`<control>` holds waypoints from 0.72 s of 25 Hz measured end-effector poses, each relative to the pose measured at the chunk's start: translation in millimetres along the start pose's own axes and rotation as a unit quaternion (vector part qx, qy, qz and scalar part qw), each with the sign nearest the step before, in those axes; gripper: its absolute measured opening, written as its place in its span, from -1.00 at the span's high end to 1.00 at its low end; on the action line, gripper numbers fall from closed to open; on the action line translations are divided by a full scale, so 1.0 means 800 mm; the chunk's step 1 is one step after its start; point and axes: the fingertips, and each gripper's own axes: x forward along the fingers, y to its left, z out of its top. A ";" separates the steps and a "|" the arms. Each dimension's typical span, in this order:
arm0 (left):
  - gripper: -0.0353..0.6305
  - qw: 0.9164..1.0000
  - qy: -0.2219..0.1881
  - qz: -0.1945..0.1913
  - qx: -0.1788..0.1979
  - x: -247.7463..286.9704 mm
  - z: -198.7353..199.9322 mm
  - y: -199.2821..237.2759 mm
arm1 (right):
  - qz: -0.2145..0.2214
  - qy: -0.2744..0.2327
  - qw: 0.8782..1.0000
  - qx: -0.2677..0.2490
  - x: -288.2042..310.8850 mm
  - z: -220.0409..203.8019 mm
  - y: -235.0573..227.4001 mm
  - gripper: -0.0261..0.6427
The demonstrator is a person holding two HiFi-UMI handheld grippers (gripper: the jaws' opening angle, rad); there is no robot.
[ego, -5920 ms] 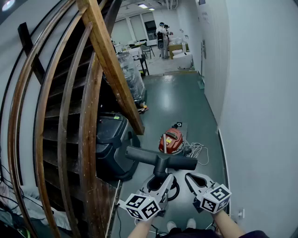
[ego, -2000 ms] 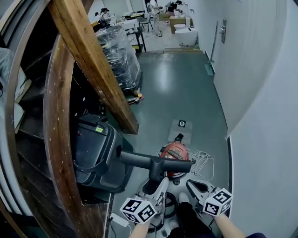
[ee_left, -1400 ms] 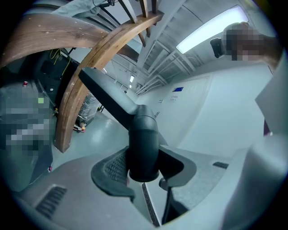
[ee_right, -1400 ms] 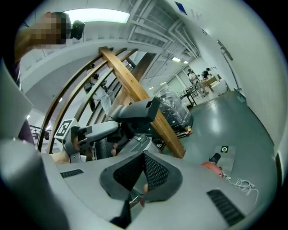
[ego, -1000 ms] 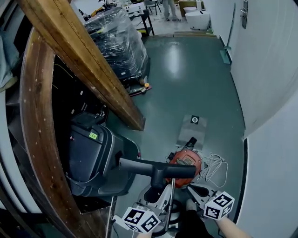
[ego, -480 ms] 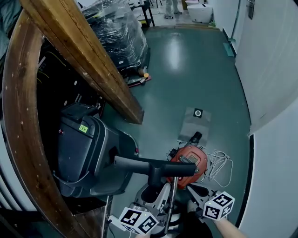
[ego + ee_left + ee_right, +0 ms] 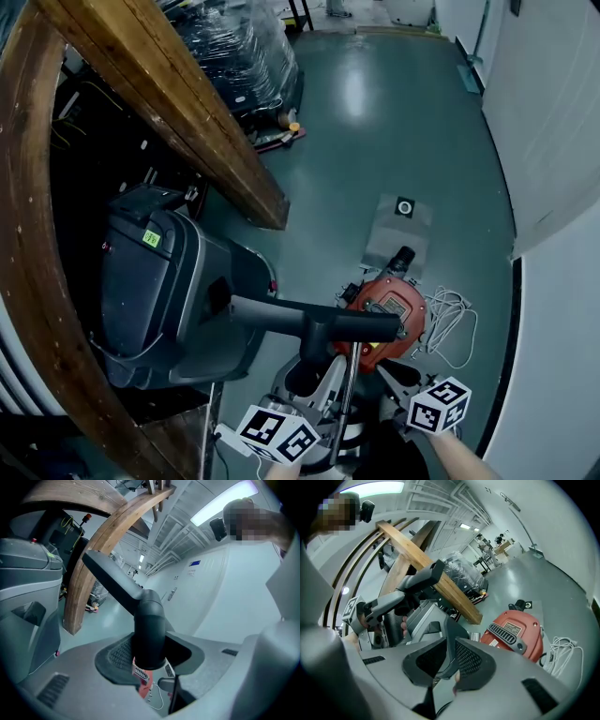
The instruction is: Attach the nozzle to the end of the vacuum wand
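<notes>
The black T-shaped nozzle (image 7: 314, 323) hangs crosswise above the red vacuum cleaner (image 7: 391, 312). My left gripper (image 7: 309, 380) is shut on its round neck. The left gripper view shows both pads (image 7: 119, 656) pressed on that neck (image 7: 150, 630). A thin silver wand (image 7: 345, 412) stands just right of the neck, with its lower end hidden. My right gripper (image 7: 396, 373) sits to the right of the wand. Its jaws (image 7: 449, 656) have just been opening and stand narrowly apart, with nothing that I can make out gripped between them. The nozzle's bar (image 7: 424, 581) shows in the right gripper view too.
A large grey floor machine (image 7: 159, 291) stands close on the left under a slanting wooden stair beam (image 7: 178, 112). A white cable (image 7: 452, 323) lies coiled right of the vacuum by the white wall (image 7: 553, 234). A wrapped pallet (image 7: 248, 56) stands farther down the green floor.
Both grippers and the nozzle have sunk toward the floor and the red vacuum, and the head view has tipped further down. The nozzle has stayed in the left gripper.
</notes>
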 end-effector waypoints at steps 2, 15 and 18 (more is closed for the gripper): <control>0.36 1.000 0.001 0.003 0.000 0.001 0.001 0.001 | -0.007 0.011 1.000 0.005 0.012 -0.005 -0.010 0.76; 0.36 1.000 0.002 0.006 -0.003 0.010 0.011 0.010 | -0.048 0.102 0.993 0.032 0.107 -0.060 -0.075 0.46; 0.36 1.000 0.004 0.008 -0.005 0.011 0.010 0.017 | -0.052 0.111 0.992 0.027 0.121 -0.066 -0.081 0.44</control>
